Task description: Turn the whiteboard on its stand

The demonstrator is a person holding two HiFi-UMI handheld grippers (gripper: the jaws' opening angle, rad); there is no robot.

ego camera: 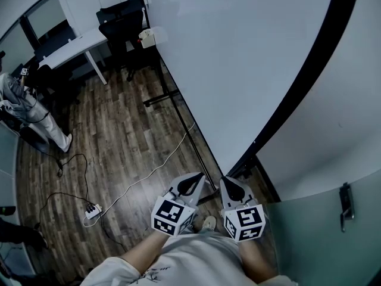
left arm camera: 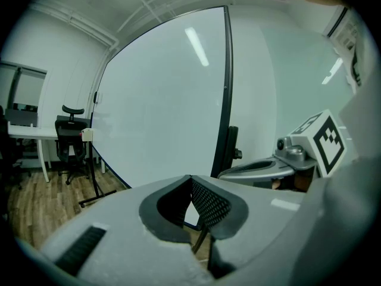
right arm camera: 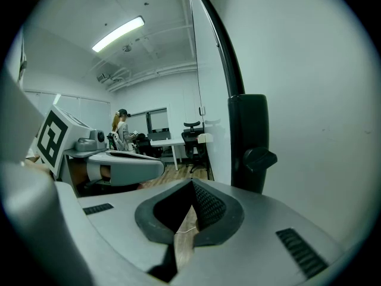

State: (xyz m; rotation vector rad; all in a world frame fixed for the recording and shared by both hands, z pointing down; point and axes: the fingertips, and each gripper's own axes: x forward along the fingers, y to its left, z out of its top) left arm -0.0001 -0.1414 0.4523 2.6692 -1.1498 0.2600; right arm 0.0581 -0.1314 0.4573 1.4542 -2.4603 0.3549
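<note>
The whiteboard [ego camera: 238,58] is a big white panel in a black frame, standing on a black stand [ego camera: 172,97] on the wood floor. Its near edge comes down just ahead of my two grippers. In the head view my left gripper [ego camera: 191,185] and right gripper [ego camera: 232,187] sit side by side low in the frame, both shut and empty, short of the board's corner. The left gripper view shows the whiteboard [left arm camera: 161,100] and its frame edge [left arm camera: 226,88] beyond my left gripper [left arm camera: 191,180]. Past my right gripper [right arm camera: 192,185] stands a black bracket with a knob [right arm camera: 250,148].
A white wall and a frosted glass door with a handle [ego camera: 345,204] are at the right. A power strip [ego camera: 92,210] and cables lie on the floor at the left. Farther off are a white desk [ego camera: 71,46], black office chairs [ego camera: 122,16] and a person [ego camera: 24,109].
</note>
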